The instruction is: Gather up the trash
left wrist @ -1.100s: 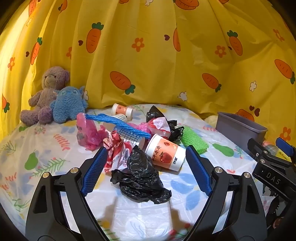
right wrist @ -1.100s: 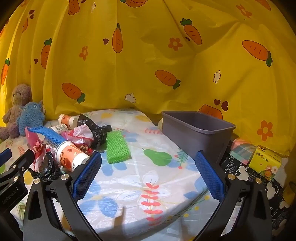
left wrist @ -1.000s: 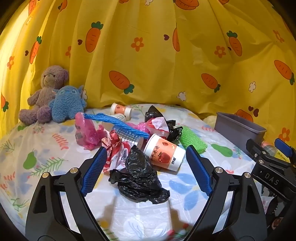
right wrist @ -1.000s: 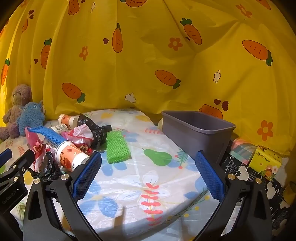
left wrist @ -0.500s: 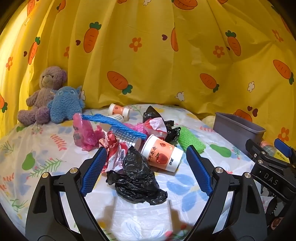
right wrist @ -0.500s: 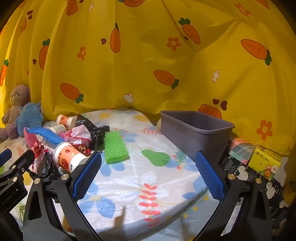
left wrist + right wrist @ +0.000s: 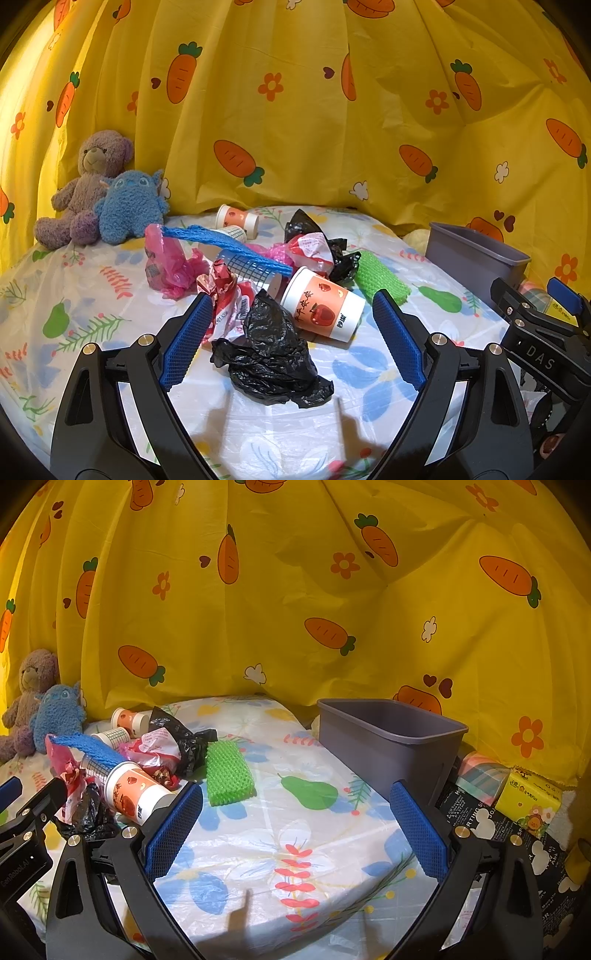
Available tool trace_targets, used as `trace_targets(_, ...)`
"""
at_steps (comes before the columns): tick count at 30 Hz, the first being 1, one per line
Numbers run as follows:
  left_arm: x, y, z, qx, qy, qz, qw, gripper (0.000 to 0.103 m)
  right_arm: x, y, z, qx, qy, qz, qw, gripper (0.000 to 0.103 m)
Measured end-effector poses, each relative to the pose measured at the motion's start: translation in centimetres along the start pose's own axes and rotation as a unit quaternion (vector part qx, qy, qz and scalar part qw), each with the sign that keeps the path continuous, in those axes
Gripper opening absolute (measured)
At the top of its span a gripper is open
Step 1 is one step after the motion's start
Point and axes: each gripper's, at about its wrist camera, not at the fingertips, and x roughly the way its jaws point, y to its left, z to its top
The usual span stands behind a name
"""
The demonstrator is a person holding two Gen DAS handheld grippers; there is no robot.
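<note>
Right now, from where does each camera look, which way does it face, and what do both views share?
Left wrist: sits on the left gripper, faces the trash pile and black bag; its open jaws and the right gripper show.
Right wrist: sits on the right gripper, faces bare tablecloth and the grey bin; its open jaws show.
Shared: the orange cup, the green sponge, the bin.

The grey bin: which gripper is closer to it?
Right. The right gripper hovers open just before the grey bin; the left gripper is over the trash pile, farther off.
</note>
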Motion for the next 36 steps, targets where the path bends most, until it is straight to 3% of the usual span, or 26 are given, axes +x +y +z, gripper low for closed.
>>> trace_targets(36,0.35,-0.41,-0.57,-0.002,0.004,0.0,1.0,0.088,0.06,-0.34,-0.14,0.004,-0.001,-0.002,1.0,0.098)
